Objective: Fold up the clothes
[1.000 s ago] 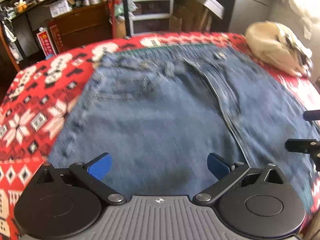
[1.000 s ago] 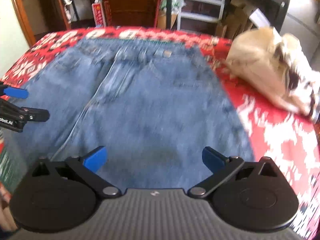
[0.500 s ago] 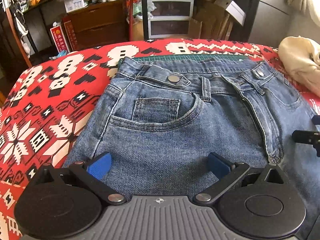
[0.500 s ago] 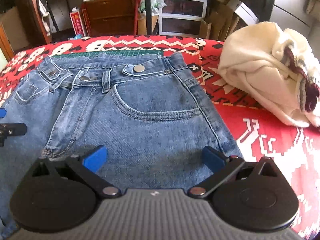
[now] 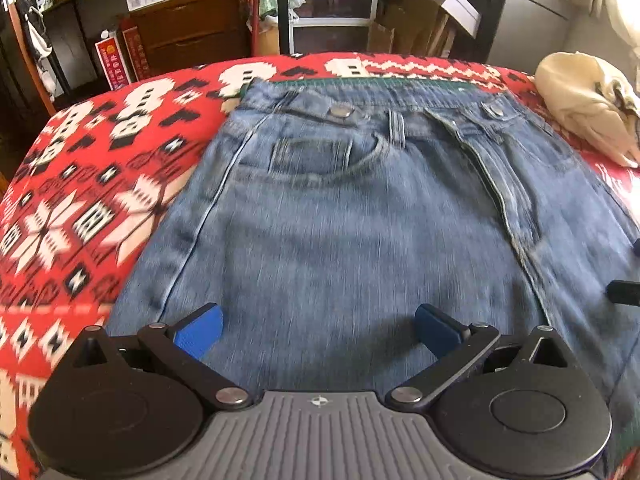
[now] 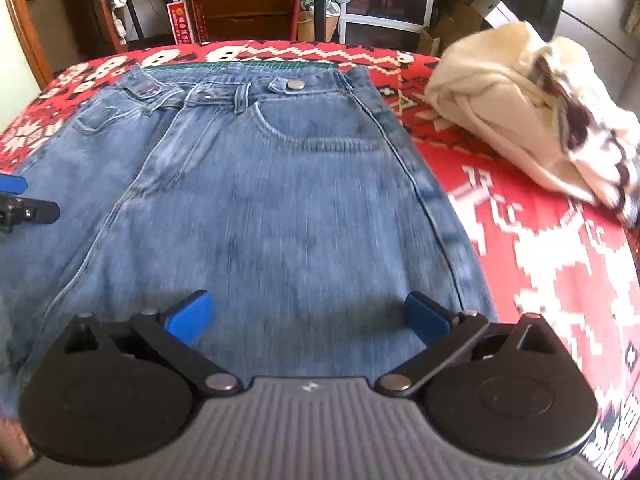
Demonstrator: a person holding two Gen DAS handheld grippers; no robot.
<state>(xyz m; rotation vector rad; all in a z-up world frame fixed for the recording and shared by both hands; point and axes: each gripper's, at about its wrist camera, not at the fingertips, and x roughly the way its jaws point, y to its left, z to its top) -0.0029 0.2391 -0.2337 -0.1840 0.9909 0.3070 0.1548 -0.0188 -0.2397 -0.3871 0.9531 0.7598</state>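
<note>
Hovering over flat blue jeans (image 5: 340,216) on the red patterned worktop (image 5: 80,208), left hand-held gripper (image 5: 318,330) and right hand-held gripper (image 6: 306,316) gape, empty.

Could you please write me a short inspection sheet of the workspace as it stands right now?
Surface: red patterned cloth covers it.
Job's things: jeans lie flat, front up, waistband far; cream garment bunched beside them, apart.
Clutter: nothing seen on the surface.
Grippers: left gripper and right gripper open over the jeans, holding nothing.
Cables: nothing seen.
Surroundings: wooden dresser, plastic drawers, cardboard boxes.
</note>
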